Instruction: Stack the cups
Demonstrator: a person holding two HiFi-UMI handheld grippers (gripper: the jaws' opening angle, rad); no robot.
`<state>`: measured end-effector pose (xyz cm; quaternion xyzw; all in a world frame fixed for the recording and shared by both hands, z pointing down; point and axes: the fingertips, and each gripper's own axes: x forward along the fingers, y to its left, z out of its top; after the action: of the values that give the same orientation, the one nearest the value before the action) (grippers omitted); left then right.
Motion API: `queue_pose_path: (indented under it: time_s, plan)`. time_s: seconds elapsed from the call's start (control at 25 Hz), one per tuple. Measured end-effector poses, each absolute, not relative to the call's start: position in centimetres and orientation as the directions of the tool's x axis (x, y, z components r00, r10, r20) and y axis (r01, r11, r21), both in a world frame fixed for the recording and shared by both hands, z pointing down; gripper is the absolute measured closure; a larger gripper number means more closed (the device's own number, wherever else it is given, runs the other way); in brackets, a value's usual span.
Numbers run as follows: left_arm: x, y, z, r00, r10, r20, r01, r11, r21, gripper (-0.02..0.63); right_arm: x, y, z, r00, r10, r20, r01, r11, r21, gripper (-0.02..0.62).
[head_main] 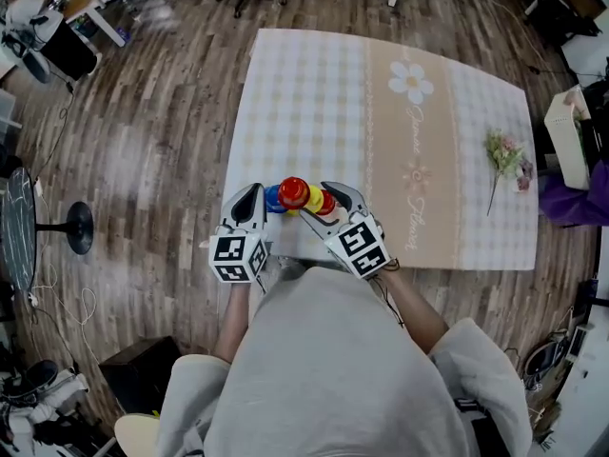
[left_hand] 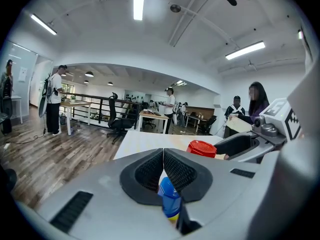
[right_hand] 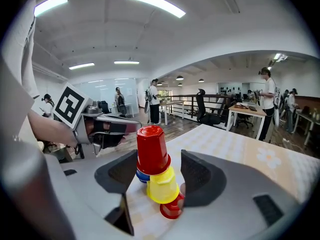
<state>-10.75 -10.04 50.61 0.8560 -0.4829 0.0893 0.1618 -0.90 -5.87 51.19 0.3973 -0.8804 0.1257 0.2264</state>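
Four upside-down cups cluster at the table's near edge. A red cup [head_main: 293, 192] [right_hand: 152, 149] sits highest, over a blue cup [head_main: 273, 199] [right_hand: 141, 176] and a yellow cup [head_main: 315, 198] [right_hand: 161, 186]. A second red cup [head_main: 327, 204] [right_hand: 172, 209] stands lowest, at the right. My right gripper [head_main: 322, 205] [right_hand: 162, 174] is open, one jaw on each side of the cluster. My left gripper [head_main: 251, 204] [left_hand: 163, 156] is shut just left of the blue cup [left_hand: 170, 199], which shows in the gap below its pads.
The table [head_main: 314, 93] has a checked cloth with a beige flowered stripe [head_main: 414, 131]. A small flower bunch [head_main: 504, 155] lies at the right, near a white box [head_main: 568, 136] past the table's edge. Wooden floor surrounds the table; people and desks stand far off.
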Motion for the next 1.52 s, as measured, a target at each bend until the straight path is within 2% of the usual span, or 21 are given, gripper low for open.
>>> queue_pose_path:
  time_s: [0.4,0.92,1.52]
  plan:
    - [-10.2,-10.4,51.1,0.529,-0.785,0.322,-0.848,-0.497,0.183,0.592,5.1,-4.8,52.3,-0.482,-0.732,0.482,-0.849,0.526,-0.049,0.409]
    - [-10.2,-10.6,50.8,0.534,-0.780,0.325,-0.845,-0.508,0.168,0.592,10.7,-6.4,51.5,-0.319,-0.854,0.411,-0.942,0.332,-0.041,0.591]
    - [-10.7,-10.9,50.7,0.528,-0.784,0.327,-0.849,-0.500,0.171,0.592,11.3,-6.9,51.5,-0.290,-0.866,0.406,-0.951,0.307,-0.025,0.595]
